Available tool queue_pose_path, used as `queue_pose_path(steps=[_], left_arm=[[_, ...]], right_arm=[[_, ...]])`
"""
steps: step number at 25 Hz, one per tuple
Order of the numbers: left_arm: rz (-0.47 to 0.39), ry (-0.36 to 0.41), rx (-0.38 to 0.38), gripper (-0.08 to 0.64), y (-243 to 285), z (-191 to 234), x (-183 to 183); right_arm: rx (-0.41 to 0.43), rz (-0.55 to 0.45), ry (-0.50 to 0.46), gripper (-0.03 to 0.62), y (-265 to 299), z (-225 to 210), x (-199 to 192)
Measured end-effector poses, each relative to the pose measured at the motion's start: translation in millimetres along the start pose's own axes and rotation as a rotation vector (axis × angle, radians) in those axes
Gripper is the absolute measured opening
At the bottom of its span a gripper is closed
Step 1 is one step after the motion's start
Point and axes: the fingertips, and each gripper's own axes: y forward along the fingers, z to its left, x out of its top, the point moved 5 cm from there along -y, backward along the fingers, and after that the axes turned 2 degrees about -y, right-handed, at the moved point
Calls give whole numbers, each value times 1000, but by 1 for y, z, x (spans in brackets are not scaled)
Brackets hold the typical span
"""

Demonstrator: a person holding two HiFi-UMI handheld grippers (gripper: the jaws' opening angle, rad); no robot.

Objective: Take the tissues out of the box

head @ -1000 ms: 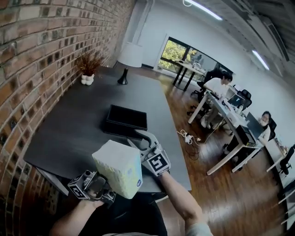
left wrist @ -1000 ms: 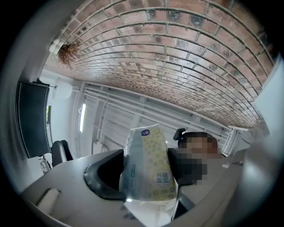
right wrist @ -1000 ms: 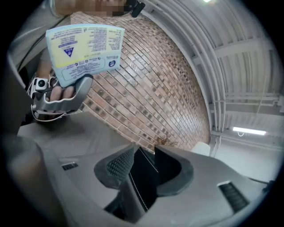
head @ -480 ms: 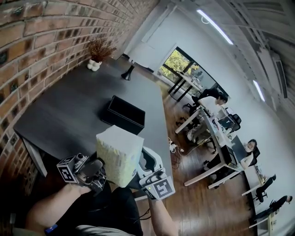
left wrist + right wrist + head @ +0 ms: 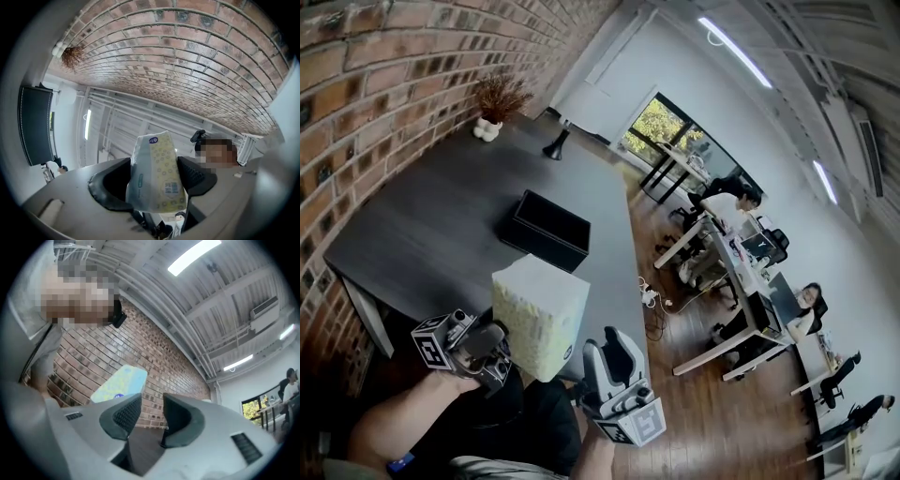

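- The soft pack of tissues in white-and-yellow patterned plastic wrap [image 5: 539,319] is already out of the box. It is held in the air just off the near edge of the dark grey table [image 5: 431,234], over the person's lap. Only its lower end is pinched, so the tall free part could tip or swing.
- The left gripper [image 5: 492,354] has its jaws clamped tight on that lower end. The wrap looks slick and the filling soft, so the pack may squeeze out and drop to the wooden floor [image 5: 712,403].
- The right gripper [image 5: 614,361] is empty, jaws slightly apart, just beside the pack. A careless reach could knock it loose.
- The black rectangular open box [image 5: 548,230] sits well apart, towards the table's right edge. A pack set down beside it could slide off.
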Motion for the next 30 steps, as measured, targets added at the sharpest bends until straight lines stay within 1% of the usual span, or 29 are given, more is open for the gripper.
queue_pose_path(steps=[3, 5, 7, 17, 30], left_arm=[[0, -5, -1, 320, -1, 0, 0], [3, -9, -3, 320, 0, 1, -2], [8, -9, -6, 321, 0, 0, -2], [42, -8, -40, 321, 2, -5, -7], [47, -1, -30, 321, -1, -4, -5]], right_arm=[[20, -25, -75, 146, -1, 5, 15], [20, -54, -71, 146, -4, 6, 24], [28, -67, -70, 146, -7, 8, 23], [95, -53, -85, 146, 5, 27, 17], [108, -59, -90, 146, 4, 28, 11]])
